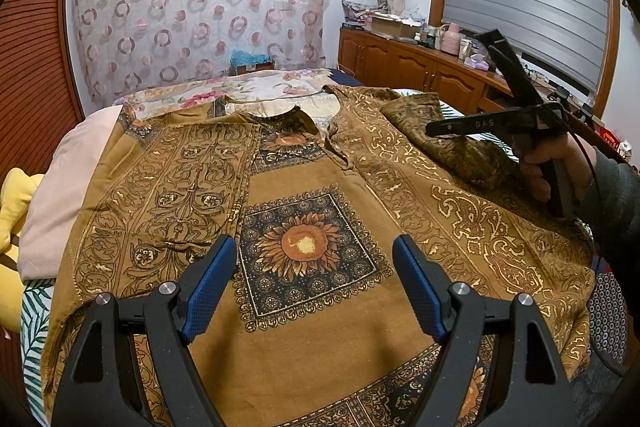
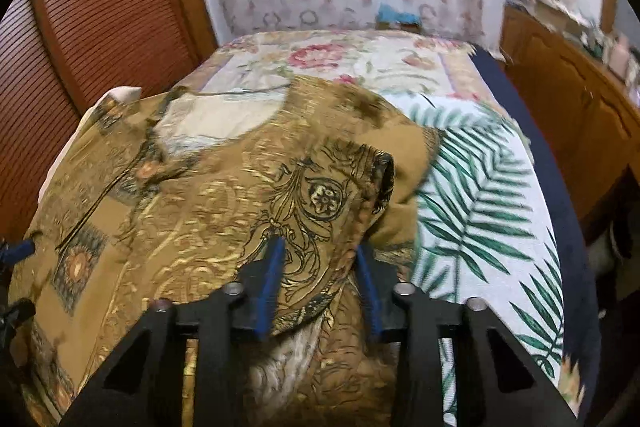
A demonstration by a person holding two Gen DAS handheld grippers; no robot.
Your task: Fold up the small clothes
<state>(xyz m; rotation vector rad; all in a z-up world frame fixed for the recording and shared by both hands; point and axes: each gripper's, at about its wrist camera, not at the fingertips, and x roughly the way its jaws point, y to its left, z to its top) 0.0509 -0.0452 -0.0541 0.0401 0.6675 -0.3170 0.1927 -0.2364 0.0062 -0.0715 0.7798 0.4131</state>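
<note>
Bed [image 2: 480, 187] bearing a brown printed shirt [image 1: 320, 187], spread flat for folding. Right gripper [image 2: 320, 279], jaws closed on the sleeve [image 2: 320, 195], lifts it, seemingly to fold inward. Left gripper [image 1: 316, 279] hovers wide open, empty, above the shirt's middle.

Light: soft, even indoor brightness, no hard shadows
Glare: faint sheen on gold print of the shirt [image 1: 304, 187]
Blur: left wrist view sharp; right wrist view smeared, worst beyond the shirt
Edges: strong fisheye bending, black corners around both views
</note>
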